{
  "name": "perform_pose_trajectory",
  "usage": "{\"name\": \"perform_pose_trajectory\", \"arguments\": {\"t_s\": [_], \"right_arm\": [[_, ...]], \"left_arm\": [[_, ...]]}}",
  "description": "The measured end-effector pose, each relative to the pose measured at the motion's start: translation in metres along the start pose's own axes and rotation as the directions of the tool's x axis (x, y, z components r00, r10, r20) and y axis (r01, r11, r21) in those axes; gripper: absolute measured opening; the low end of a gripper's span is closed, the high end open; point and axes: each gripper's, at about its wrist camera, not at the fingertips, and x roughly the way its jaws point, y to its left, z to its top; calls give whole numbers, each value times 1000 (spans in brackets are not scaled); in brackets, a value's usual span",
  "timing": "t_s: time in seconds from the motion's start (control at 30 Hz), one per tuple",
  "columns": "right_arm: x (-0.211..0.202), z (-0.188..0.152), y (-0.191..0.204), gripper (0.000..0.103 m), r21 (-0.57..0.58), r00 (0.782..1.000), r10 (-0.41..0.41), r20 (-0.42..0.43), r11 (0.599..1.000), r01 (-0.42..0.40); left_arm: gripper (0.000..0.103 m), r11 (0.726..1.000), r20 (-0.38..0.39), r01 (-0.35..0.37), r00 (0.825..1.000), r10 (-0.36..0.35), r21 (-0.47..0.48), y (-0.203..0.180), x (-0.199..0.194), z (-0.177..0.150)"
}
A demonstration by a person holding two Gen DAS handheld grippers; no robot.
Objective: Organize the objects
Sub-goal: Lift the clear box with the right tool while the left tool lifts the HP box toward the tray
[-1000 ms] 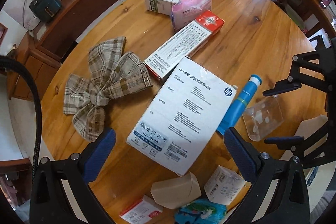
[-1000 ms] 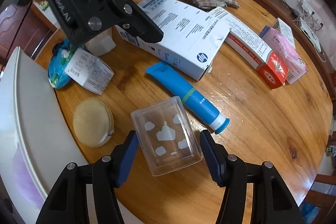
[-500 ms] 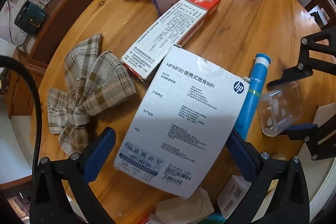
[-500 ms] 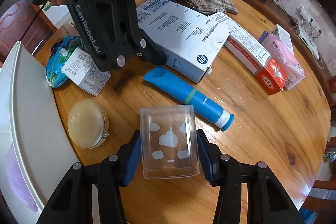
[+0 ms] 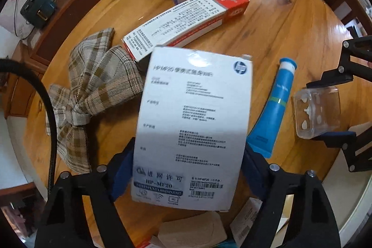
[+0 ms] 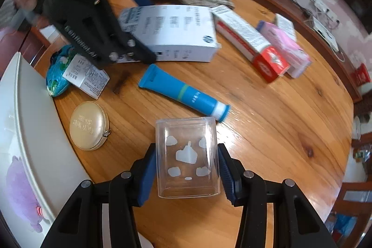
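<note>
Left tongs (image 5: 187,169) pinch white HP cardboard box (image 5: 193,122) by long edges, frame centre; light, stiff, walls may dent. Right tongs (image 6: 186,169) pinch clear plastic case (image 6: 187,157), lower centre above wooden counter (image 6: 267,113); slippery, brittle, grip side walls.

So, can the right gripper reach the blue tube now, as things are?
Probably not yet. The right gripper is shut on the clear plastic box, so its jaws are occupied. The blue tube lies just beyond, uncovered on the table, with nothing between.
</note>
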Motion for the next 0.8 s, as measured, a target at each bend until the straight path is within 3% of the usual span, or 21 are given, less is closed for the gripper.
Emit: {"name": "perform_pose_trajectory", "arguments": {"t_s": [0.2, 0.4, 0.5, 0.6, 0.63, 0.8], "right_arm": [[-26, -7, -13, 50, 101, 999, -28, 46, 995, 23], [-60, -15, -26, 50, 205, 993, -58, 101, 978, 37], [-80, -20, -22, 50, 229, 989, -84, 118, 972, 56], [-106, -29, -13, 50, 253, 987, -83, 139, 966, 46], [-117, -35, -7, 50, 260, 986, -81, 146, 965, 41], [-161, -53, 15, 50, 313, 979, -45, 196, 949, -19]], "left_arm": [[79, 999, 27, -11, 1000, 12, -37, -6, -16, -13], [79, 996, 90, 7, 996, 2, -93, -12, -61, -32], [79, 992, 121, 9, 993, 7, -128, -15, -89, -48], [79, 984, 159, 42, 987, -14, -172, -42, -113, -66], [79, 982, 171, 50, 985, -18, -184, -33, -121, -64], [79, 966, 242, 74, 970, -13, -246, -43, -171, -79]]}}
